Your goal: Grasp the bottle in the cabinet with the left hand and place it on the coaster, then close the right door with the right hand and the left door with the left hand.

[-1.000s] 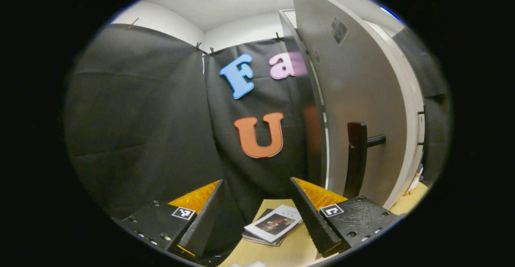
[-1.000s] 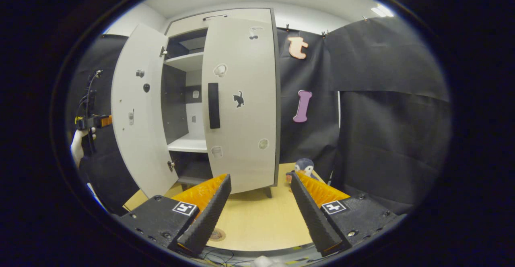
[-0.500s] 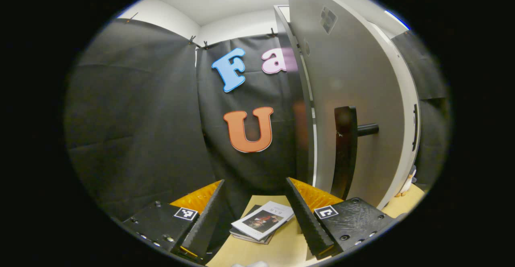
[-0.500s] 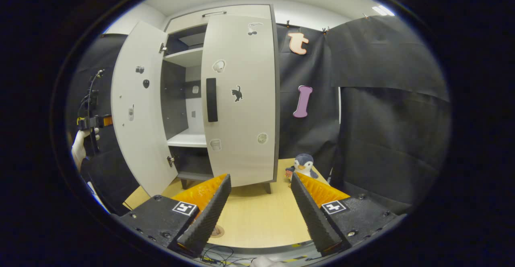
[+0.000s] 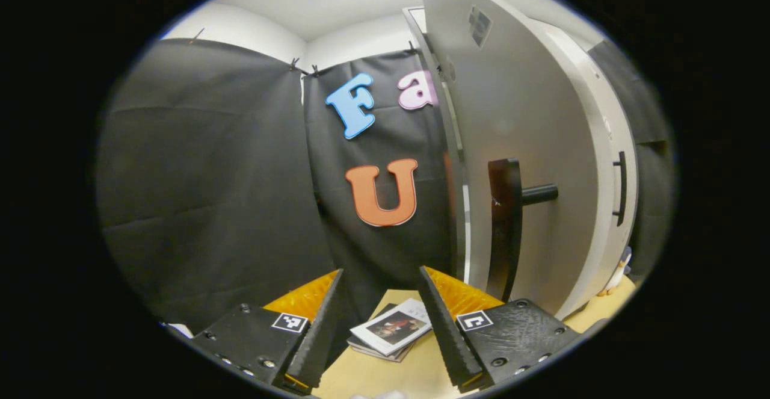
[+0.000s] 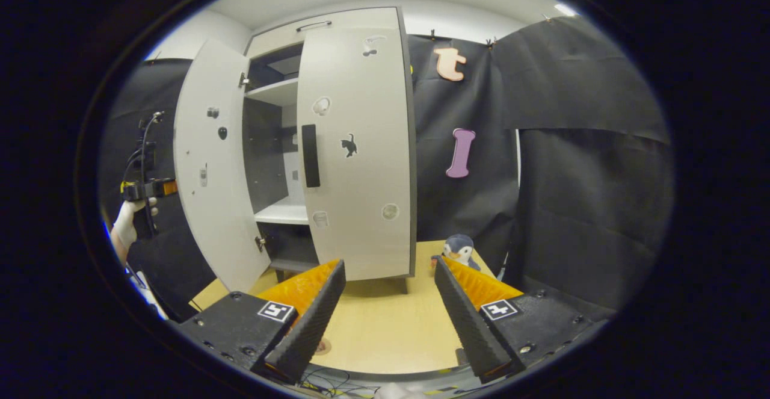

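Left gripper point(image 5: 378, 321) has narrowed slightly, jaws apart, holding nothing, beside the left door point(image 5: 529, 146).
Right gripper point(image 6: 388, 315) gapes empty before the cabinet point(image 6: 337, 140); door handle point(image 5: 504, 230) stands upright.

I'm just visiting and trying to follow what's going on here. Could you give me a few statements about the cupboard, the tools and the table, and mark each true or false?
1. The right door is shut. True.
2. The left door is shut too. False: it stands open.
3. The right tool grips the door handle. False: it is open, holding nothing, back from the cabinet.
4. A toy penguin sits on the table right of the cabinet. True.
5. The left tool is open, with booklets on the table beyond it. True.
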The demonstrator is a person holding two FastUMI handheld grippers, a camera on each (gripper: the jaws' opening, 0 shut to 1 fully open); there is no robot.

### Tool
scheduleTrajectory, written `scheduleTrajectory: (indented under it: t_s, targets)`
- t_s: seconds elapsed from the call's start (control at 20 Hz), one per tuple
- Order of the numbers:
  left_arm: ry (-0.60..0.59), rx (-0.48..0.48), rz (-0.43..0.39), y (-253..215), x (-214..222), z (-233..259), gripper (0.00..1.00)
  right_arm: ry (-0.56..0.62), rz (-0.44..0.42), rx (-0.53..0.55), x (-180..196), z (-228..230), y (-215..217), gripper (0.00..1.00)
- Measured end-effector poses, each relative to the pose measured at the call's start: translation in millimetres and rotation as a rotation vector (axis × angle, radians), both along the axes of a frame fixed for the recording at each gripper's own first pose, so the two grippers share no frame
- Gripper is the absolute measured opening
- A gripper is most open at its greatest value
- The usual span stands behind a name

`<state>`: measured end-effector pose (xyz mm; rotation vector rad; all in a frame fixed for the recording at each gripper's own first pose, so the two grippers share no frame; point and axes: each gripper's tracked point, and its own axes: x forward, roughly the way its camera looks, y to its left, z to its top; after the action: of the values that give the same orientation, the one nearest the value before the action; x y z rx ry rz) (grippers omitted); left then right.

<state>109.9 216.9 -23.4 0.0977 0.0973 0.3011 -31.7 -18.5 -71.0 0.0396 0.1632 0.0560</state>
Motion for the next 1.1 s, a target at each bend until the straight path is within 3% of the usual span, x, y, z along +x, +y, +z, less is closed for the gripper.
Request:
scheduleTrajectory:
  t_s: [0.25, 0.6, 0.7, 0.95, 1.1]
  targets:
    - [0.006, -0.015, -0.009, -31.3, -2.4, -1.3, 0.79, 0.004, 0.006, 0.008, -2.3, -0.1, -26.2, 0.98]
    - [0.006, -0.053, -0.093, -88.5, 10.0, -2.4, 0.79, 0.008, 0.023, 0.008, -5.4, 1.9, -42.4, 0.96]
    - [0.006, -0.047, -0.111, -102.7, 14.8, -1.4, 0.72, 0.012, 0.024, 0.0, -4.5, 0.0, -44.5, 0.98]
    - [0.031, -0.073, -0.188, -132.0, 23.4, -8.2, 0.98, 0.017, 0.014, 0.006, -2.4, 2.2, -46.9, 0.98]
    - [0.037, -0.066, -0.201, -140.9, 23.6, -9.2, 0.97, 0.012, 0.011, 0.005, -1.5, 3.9, -46.0, 0.98]
